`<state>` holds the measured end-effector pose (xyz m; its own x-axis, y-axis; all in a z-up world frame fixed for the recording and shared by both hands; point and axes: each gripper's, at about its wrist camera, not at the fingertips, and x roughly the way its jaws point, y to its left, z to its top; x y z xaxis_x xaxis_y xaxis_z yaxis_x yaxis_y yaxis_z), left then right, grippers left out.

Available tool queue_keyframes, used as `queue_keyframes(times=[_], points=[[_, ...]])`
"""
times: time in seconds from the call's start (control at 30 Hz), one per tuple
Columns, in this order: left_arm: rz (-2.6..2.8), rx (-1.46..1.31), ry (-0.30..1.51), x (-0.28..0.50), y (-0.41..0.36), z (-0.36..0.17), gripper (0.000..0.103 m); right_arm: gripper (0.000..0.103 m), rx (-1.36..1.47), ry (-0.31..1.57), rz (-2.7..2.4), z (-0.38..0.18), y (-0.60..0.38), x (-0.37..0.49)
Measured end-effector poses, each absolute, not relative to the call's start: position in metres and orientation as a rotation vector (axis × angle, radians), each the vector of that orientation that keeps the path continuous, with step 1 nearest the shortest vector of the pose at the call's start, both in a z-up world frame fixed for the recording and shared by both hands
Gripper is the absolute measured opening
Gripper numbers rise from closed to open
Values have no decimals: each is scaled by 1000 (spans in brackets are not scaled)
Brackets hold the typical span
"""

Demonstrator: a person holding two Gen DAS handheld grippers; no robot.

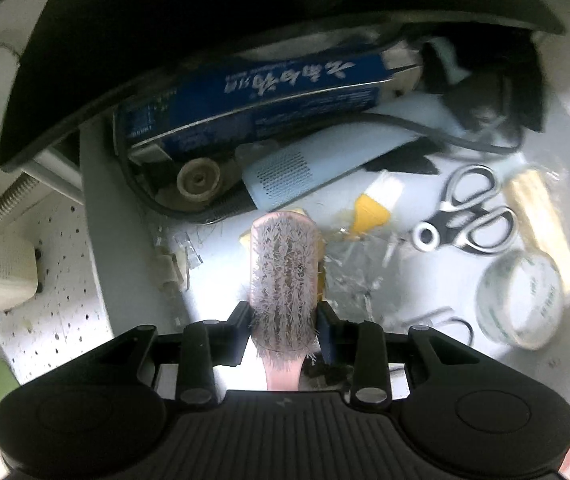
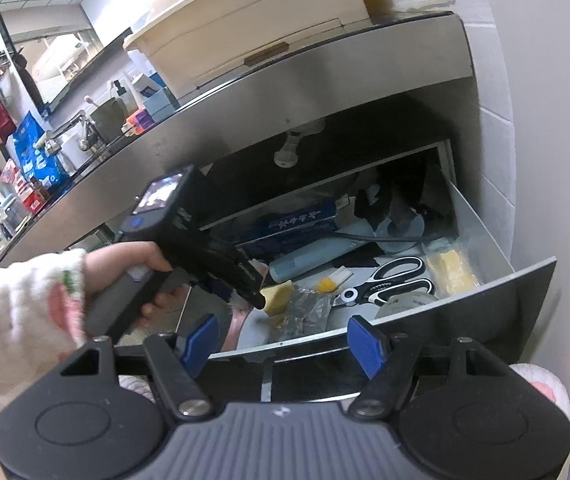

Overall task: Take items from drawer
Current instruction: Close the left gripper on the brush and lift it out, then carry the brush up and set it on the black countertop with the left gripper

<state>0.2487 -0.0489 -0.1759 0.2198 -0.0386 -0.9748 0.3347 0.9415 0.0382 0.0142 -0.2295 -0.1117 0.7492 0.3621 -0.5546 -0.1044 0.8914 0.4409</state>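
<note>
The open grey drawer [image 2: 481, 232] holds clutter. My left gripper [image 1: 284, 330] is shut on a pink bristle brush [image 1: 283, 276], bristles up, held over the drawer's front left part. In the right wrist view the left gripper [image 2: 245, 280] reaches into the drawer from the left, its fingertips hidden. My right gripper [image 2: 281, 338] is open and empty, in front of the drawer's front panel [image 2: 505, 304]. In the drawer lie scissors [image 1: 467, 220], a tape roll [image 1: 521, 300], a blue box [image 1: 253, 100] and a light blue device [image 1: 305, 172].
A black cable [image 1: 425, 128], a yellow sponge [image 2: 279, 298], crumpled clear wrap [image 1: 353, 268] and a yellow packet [image 2: 451, 266] also lie in the drawer. A steel countertop [image 2: 285, 96] overhangs it. A tiled wall [image 2: 497, 128] stands at the right.
</note>
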Motion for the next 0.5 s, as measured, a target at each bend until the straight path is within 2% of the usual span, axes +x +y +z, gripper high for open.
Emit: queue_keyframes(times=[0.2, 0.5], points=[[-371, 344, 1248, 234, -60, -151, 34, 71, 384, 689, 271, -108, -224, 13], [-517, 472, 1071, 196, -71, -79, 34, 71, 349, 690, 258, -99, -222, 14]])
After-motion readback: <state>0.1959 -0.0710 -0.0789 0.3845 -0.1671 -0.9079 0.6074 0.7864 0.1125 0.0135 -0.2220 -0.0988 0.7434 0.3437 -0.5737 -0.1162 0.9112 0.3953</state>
